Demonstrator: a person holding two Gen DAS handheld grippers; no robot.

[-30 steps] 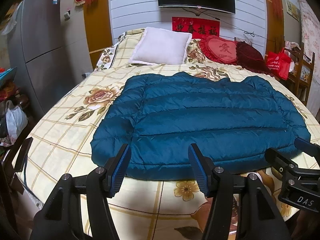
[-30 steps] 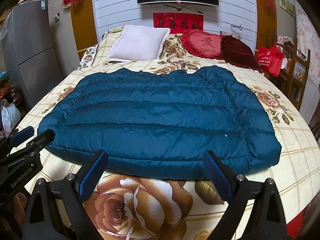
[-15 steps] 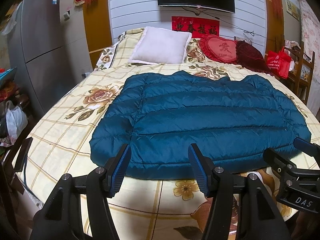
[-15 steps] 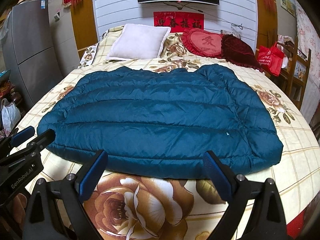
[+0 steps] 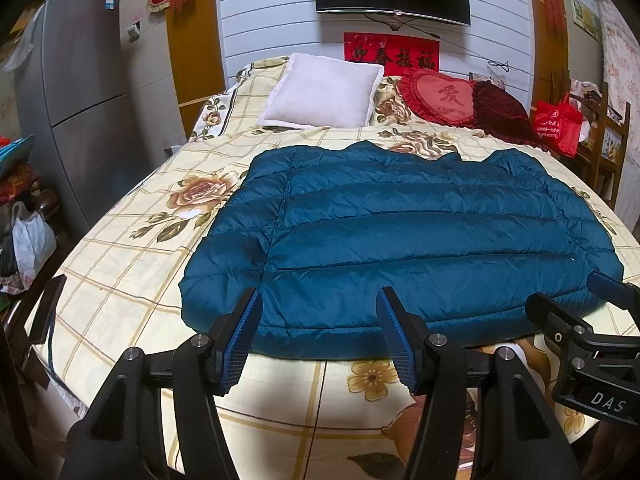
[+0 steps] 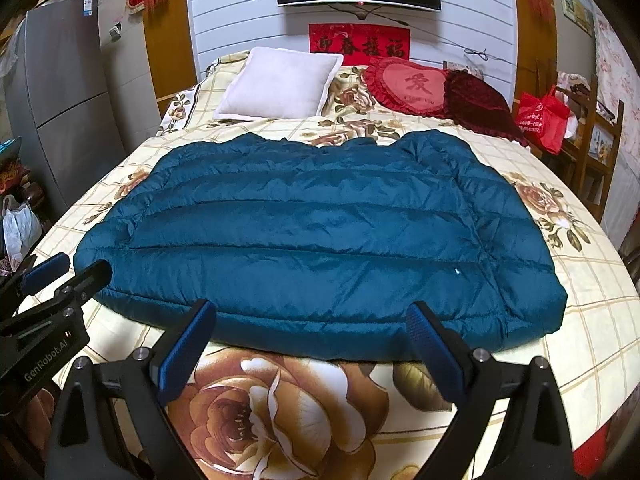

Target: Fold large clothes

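A teal quilted down jacket (image 5: 400,240) lies flat across the bed, hem toward me, collar toward the pillows; it also shows in the right wrist view (image 6: 320,232). My left gripper (image 5: 320,320) is open and empty, just short of the hem near the jacket's left side. My right gripper (image 6: 312,332) is open wide and empty, just short of the hem toward the right side. Each gripper appears at the edge of the other's view: the right one (image 5: 580,320), the left one (image 6: 60,280).
The bed (image 5: 120,260) has a yellow floral checked cover. A white pillow (image 5: 324,96), a red heart cushion (image 5: 440,98) and a dark red cushion (image 5: 504,112) lie at the head. A grey fridge (image 5: 80,100) stands left, a wooden rack with a red bag (image 5: 558,124) right.
Both grippers have drifted slightly; the jacket sits a touch lower and nearer in the views. The jaws stay open and the jacket has not been touched.
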